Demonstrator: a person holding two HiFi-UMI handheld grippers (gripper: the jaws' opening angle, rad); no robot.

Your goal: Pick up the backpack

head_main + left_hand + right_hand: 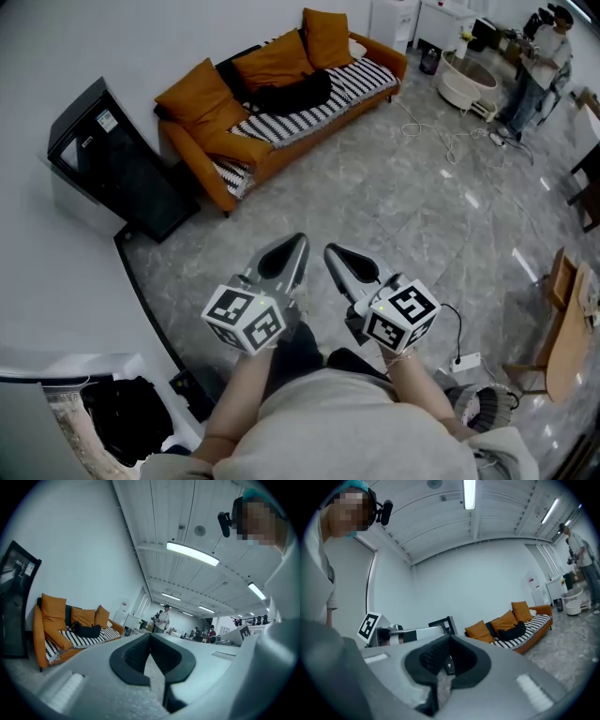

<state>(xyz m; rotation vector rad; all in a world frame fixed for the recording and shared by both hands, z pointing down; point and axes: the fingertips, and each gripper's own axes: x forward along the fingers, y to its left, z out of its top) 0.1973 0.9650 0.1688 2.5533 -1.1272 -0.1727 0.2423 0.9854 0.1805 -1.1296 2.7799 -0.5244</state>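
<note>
The head view looks steeply down from above, while both gripper views look level, all sharing the distant sofa (356, 80).

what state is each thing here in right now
backpack: lying on the sofa, not held
sofa: carrying the backpack, cushions propped against its back
left gripper: shut, empty, far from the backpack
right gripper: shut, empty, far from the backpack
person: standing in the far corner
</note>
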